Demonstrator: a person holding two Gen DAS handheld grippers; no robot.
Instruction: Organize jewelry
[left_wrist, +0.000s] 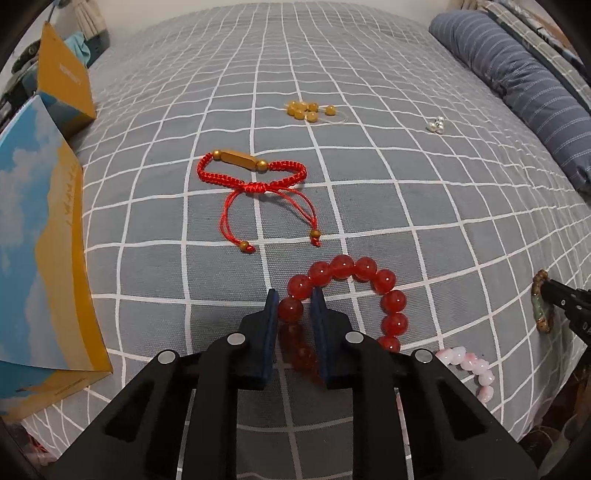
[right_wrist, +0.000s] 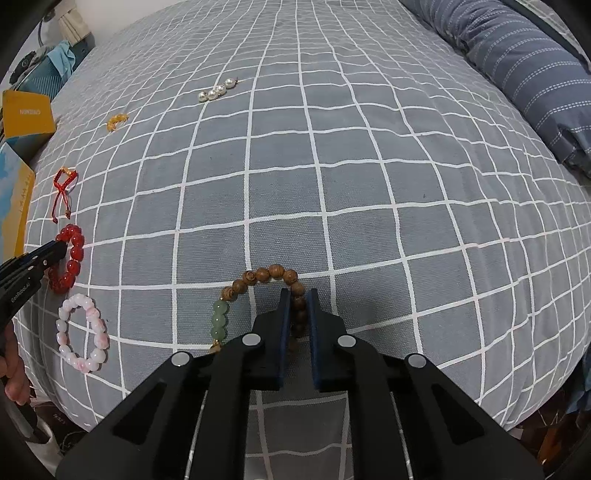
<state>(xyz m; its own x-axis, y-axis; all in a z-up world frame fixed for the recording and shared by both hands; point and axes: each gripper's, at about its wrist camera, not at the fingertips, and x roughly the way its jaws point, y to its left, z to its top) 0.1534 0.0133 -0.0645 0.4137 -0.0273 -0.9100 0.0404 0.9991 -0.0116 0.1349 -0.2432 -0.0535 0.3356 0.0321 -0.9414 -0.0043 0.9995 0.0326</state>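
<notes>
The bed (right_wrist: 369, 177) carries everything, and its checked cover lies bare across the middle and far right up to the striped pillow (right_wrist: 524, 62) at the right edge. At the left edge stand a blue-and-yellow box (left_wrist: 40, 236) and a yellow box (left_wrist: 66, 81) farther back; what they hold cannot be seen.

The left gripper (left_wrist: 293, 301) has its fingers closed around one bead of the red bead bracelet (left_wrist: 391, 299), seemingly pinching it. Just right and nearer lies a pink bead bracelet (right_wrist: 83, 332); farther off, a red cord bracelet (left_wrist: 255, 173), amber beads (left_wrist: 306, 110) and a pearl strand (right_wrist: 216, 92).

The right gripper (right_wrist: 297, 295) pinches the wooden bead bracelet (right_wrist: 266, 277), near the bed's front edge, its green beads to the left.
</notes>
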